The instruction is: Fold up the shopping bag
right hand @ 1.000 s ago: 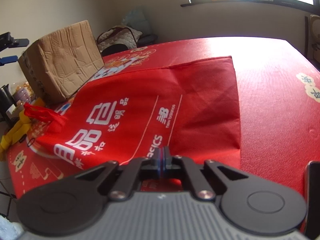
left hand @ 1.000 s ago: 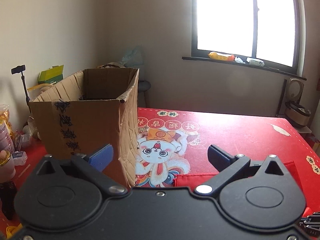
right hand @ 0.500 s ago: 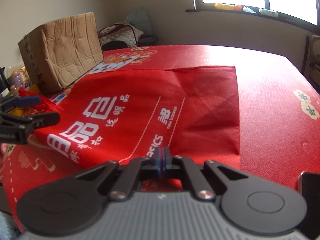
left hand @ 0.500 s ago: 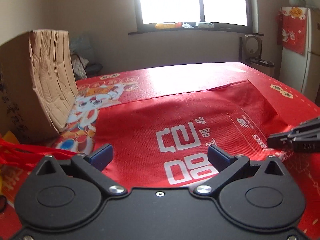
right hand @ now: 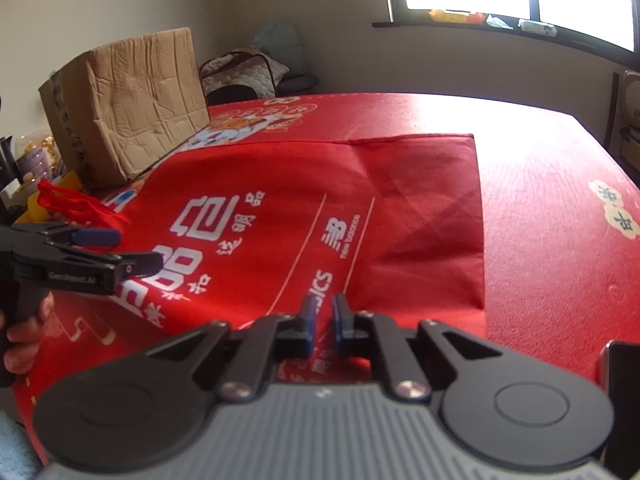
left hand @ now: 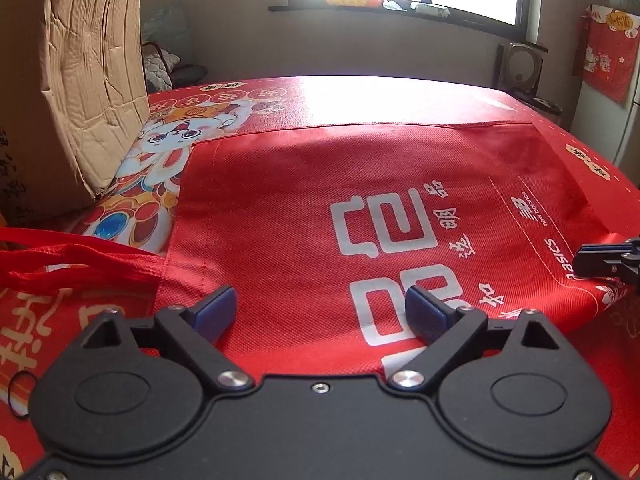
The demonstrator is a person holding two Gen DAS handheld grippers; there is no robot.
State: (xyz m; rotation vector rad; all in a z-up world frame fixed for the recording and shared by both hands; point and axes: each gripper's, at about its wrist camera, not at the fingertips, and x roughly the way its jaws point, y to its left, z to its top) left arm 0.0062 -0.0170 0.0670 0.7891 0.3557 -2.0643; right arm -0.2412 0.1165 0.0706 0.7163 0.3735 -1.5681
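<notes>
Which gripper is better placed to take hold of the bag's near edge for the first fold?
Probably the left gripper: it is closing with the near edge of the shopping bag lying between its wide jaws. The right gripper is just opening, its narrow gap at the same edge, gripping nothing.

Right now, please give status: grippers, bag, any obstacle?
Left gripper wide, closing, over shopping bag. Right gripper opening, near edge between pads. Bag flat, unfolded. Cardboard box beside it.
</notes>
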